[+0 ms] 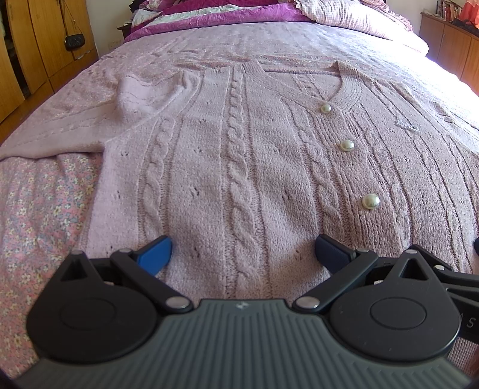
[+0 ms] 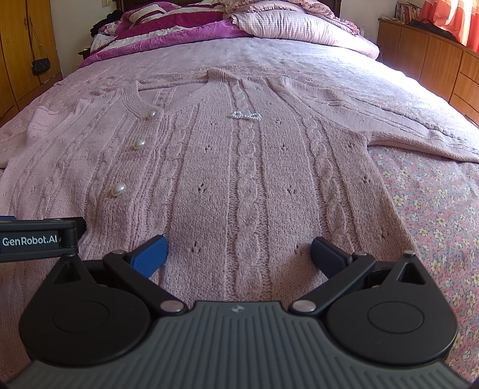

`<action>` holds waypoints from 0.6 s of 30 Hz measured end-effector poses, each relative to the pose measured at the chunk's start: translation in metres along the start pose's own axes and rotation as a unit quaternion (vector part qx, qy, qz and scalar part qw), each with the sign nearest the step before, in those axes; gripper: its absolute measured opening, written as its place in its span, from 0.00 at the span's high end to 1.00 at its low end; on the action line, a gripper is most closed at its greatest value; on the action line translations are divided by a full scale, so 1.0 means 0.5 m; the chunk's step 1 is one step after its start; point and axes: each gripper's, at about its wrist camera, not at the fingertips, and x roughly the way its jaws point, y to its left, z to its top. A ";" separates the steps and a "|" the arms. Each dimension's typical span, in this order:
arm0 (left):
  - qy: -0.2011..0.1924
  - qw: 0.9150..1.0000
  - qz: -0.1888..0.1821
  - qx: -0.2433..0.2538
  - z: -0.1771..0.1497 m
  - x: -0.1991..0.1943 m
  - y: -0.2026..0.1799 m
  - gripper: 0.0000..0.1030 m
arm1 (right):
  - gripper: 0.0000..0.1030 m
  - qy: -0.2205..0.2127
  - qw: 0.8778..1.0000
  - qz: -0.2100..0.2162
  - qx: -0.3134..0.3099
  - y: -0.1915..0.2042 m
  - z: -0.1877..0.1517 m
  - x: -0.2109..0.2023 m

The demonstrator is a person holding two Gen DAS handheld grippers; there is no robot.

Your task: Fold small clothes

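Note:
A pink cable-knit cardigan (image 1: 239, 155) with pearl buttons (image 1: 370, 201) lies flat, front up, on the bed, collar far, hem near. It also shows in the right wrist view (image 2: 245, 179), with a small beaded bow (image 2: 246, 115) on its chest. My left gripper (image 1: 243, 254) is open, its blue fingers spread over the hem on the garment's left half. My right gripper (image 2: 239, 254) is open over the hem on the right half. The left gripper's side (image 2: 36, 239) shows at the right view's left edge. One sleeve (image 1: 60, 131) lies out left, the other sleeve (image 2: 419, 131) out right.
The floral bedsheet (image 2: 434, 215) shows beside the cardigan, also in the left wrist view (image 1: 36, 209). Piled quilts and pillows (image 2: 209, 27) lie at the bed's head. A wooden wardrobe (image 1: 36, 45) stands left with a black bag (image 1: 74, 42), a wooden cabinet (image 2: 434, 59) right.

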 end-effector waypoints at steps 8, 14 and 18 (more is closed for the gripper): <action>0.000 1.000 0.000 0.000 0.000 0.000 -0.001 0.00 | 0.00 0.000 1.000 0.000 0.000 0.001 -0.002 -0.002; -0.001 1.000 -0.001 0.000 0.002 0.000 0.002 0.00 | 0.00 -0.001 1.000 -0.001 0.000 0.003 -0.002 -0.003; -0.002 1.000 0.000 0.001 0.001 -0.001 0.002 0.00 | 0.00 -0.001 1.000 0.000 -0.002 0.002 -0.002 -0.004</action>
